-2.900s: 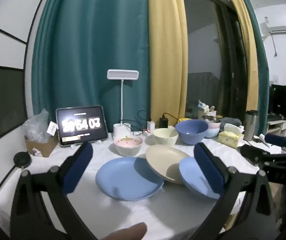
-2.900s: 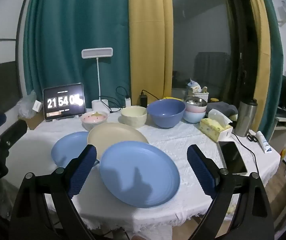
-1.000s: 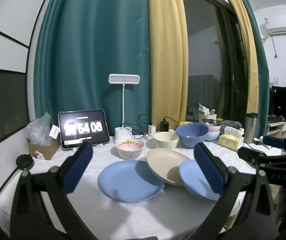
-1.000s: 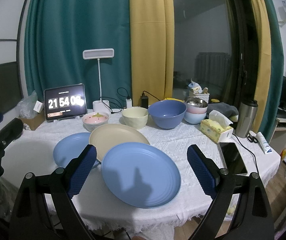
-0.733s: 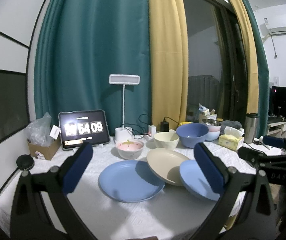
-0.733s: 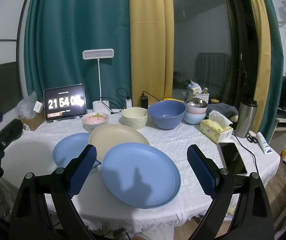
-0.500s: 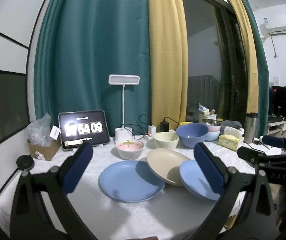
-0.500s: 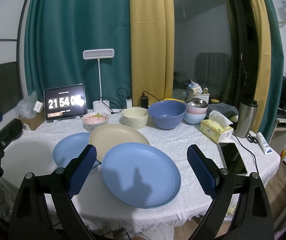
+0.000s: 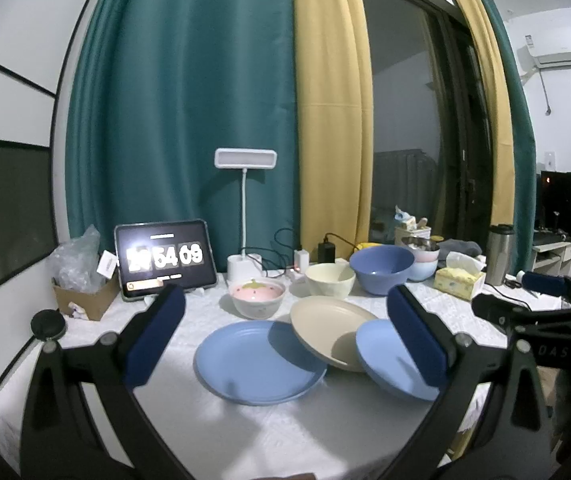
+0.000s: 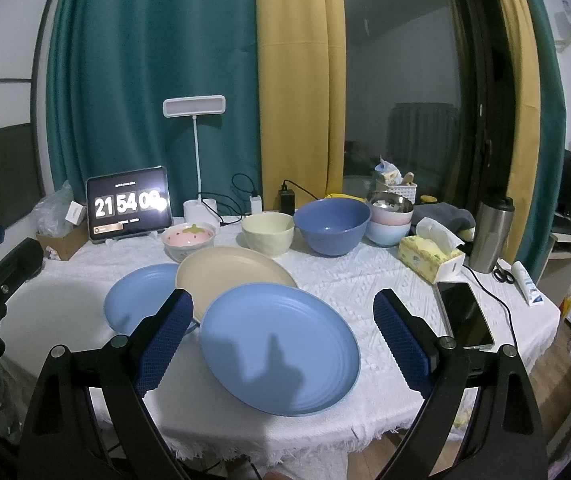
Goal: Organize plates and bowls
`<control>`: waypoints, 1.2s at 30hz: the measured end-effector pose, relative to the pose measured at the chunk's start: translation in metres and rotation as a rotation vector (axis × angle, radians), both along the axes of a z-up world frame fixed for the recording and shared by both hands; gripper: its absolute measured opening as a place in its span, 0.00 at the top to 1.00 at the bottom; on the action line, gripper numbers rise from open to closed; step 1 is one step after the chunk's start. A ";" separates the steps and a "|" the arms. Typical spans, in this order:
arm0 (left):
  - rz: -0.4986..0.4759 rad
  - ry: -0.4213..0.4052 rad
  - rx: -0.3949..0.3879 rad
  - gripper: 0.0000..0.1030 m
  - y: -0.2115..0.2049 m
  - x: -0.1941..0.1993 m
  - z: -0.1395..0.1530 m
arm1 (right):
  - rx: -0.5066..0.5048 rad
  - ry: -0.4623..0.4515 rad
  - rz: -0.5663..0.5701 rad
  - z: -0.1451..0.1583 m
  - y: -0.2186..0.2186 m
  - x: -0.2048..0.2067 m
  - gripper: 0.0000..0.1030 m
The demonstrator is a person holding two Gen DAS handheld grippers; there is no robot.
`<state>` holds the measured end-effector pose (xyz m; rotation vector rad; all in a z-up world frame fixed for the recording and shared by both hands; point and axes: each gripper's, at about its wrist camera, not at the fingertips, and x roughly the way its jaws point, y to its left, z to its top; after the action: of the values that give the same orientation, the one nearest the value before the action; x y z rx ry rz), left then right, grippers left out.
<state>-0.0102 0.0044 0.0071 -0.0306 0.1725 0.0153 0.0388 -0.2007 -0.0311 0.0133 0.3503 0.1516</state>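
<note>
Nothing moved | white tablecloth [image 10: 365, 276] | teal curtain [image 10: 145, 80] behind

Bare tablecloth [image 9: 97, 344] left of the overlapping plates [image 10: 237, 270]; bowls [image 10: 267, 234], lamp [image 10: 194, 152], tablet [image 10: 127, 204] crowding the back.

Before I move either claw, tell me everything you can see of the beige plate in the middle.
The beige plate is round, shallow and matte, plastic by the look of it, with nothing on it. It sits tilted between two blue plates: its right edge rests on the near blue plate, and its left edge overhangs the far blue plate. Behind it stand the strawberry bowl and the cream bowl, apart from it. Neither claw touches it.
</note>
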 end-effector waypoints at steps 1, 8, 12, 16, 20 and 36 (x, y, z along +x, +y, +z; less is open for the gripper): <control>0.000 0.001 0.001 0.01 0.000 0.000 0.000 | 0.000 0.002 0.000 0.000 0.000 0.000 0.08; -0.004 0.025 0.010 0.01 -0.002 0.009 0.001 | 0.010 0.036 0.006 -0.013 -0.005 0.010 0.08; -0.009 0.043 0.012 0.01 -0.008 0.020 -0.006 | 0.011 0.063 0.007 -0.019 -0.009 0.019 0.08; -0.017 0.066 0.015 0.01 -0.018 0.032 -0.017 | 0.019 0.090 0.000 -0.023 -0.015 0.030 0.08; -0.044 0.104 0.031 0.01 -0.029 0.048 -0.025 | 0.037 0.121 -0.018 -0.032 -0.026 0.043 0.08; -0.107 0.260 0.106 0.02 -0.091 0.106 -0.062 | 0.095 0.239 -0.042 -0.075 -0.071 0.098 0.08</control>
<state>0.0955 -0.0871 -0.0551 0.0869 0.4332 -0.0789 0.1364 -0.2713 -0.1065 0.1329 0.5804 0.1251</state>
